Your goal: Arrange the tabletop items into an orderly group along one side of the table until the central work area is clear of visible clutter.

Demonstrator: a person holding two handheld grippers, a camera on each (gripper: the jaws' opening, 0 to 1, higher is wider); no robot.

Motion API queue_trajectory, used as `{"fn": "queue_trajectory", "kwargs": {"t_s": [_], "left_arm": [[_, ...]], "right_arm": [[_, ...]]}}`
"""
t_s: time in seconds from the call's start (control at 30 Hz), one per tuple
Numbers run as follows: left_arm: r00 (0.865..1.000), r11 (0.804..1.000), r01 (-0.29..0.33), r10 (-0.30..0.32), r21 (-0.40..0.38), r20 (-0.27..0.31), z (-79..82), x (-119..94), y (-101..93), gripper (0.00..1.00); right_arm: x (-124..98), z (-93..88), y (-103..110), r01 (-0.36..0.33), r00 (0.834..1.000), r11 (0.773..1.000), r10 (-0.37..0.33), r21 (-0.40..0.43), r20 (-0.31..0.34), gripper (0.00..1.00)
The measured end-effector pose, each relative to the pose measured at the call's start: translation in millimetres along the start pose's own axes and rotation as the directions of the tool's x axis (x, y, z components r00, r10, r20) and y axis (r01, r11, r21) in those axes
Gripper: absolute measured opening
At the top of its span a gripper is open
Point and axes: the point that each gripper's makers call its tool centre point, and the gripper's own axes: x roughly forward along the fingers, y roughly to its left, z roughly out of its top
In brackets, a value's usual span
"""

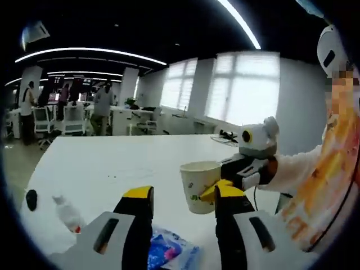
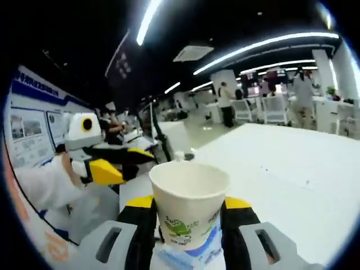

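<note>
paper cup (image 2: 188, 205) between right gripper (image 2: 188, 211) fingers (image 2: 239, 211), above table (image 2: 292, 169)

Right tool (image 2: 188, 216) is clamped on a paper cup (image 2: 188, 202); left tool (image 1: 183, 205) has its jaws spread, gripping nothing.

tabletop (image 1: 112, 163): white | on it: small bottle (image 1: 68, 214) lying flat; dark round object (image 1: 31, 198); blue packet (image 1: 166, 250)

In the left gripper view the blue packet (image 1: 169, 251) lies half behind the left gripper (image 1: 183, 198) and runs off the bottom edge. The bottle (image 1: 68, 214) is too blurred to read. In the right gripper view the cup (image 2: 189, 203) hides its own base.
</note>
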Motion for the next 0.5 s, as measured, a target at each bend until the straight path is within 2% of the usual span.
{"fn": "queue_trajectory", "kwargs": {"t_s": [0.07,0.1,0.13,0.2,0.23,0.27,0.33,0.37,0.43,0.5], "left_arm": [[0.993,0.993,0.031,-0.018,0.11,-0.117,-6.9,0.9,-10.4,0.45],[0.991,0.991,0.042,-0.024,0.13,-0.135,-8.0,2.3,-13.0,0.44],[0.982,0.98,0.083,-0.049,0.182,-0.184,-11.0,3.2,-21.9,0.43],[0.968,0.953,0.143,-0.077,0.269,-0.241,-13.7,8.8,-35.4,0.37],[0.961,0.943,0.149,-0.067,0.298,-0.269,-16.1,12.1,-36.9,0.35],[0.947,0.926,0.161,-0.047,0.341,-0.318,-21.7,14.3,-38.7,0.35],[0.936,0.896,0.202,-0.058,0.395,-0.348,-27.5,19.0,-43.2,0.36],[0.932,0.892,0.221,-0.074,0.394,-0.355,-29.7,21.4,-45.6,0.33],[0.919,0.876,0.277,-0.123,0.394,-0.374,-31.9,23.6,-55.0,0.23],[0.914,0.854,0.299,-0.128,0.426,-0.386,-31.0,26.7,-56.9,0.11]], "right_arm": [[3.8,-3.8,5.4,-0.01,1.0,1.0,0.01,-0.012,-0.002,0.44],[5.4,-5.8,8.1,-0.018,1.0,0.999,0.017,-0.027,-0.009,0.44],[7.2,-7.2,10.4,-0.022,1.0,0.999,0.022,-0.04,-0.012,0.43],[10.2,-9.1,17.8,-0.036,0.999,0.996,0.034,-0.081,-0.021,0.43],[11.1,-8.7,20.7,-0.043,0.999,0.995,0.041,-0.092,-0.019,0.43],[11.4,-8.4,23.5,-0.05,0.999,0.994,0.049,-0.1,-0.017,0.44],[9.6,-8.1,29.3,-0.07,0.998,0.986,0.069,-0.149,-0.015,0.44],[8.7,-8.4,30.0,-0.07,0.998,0.981,0.069,-0.183,-0.016,0.44],[6.2,-10.6,29.6,-0.061,0.998,0.965,0.056,-0.255,-0.026,0.44],[3.2,-11.0,31.1,-0.061,0.998,0.948,0.057,-0.312,-0.024,0.44]]}}
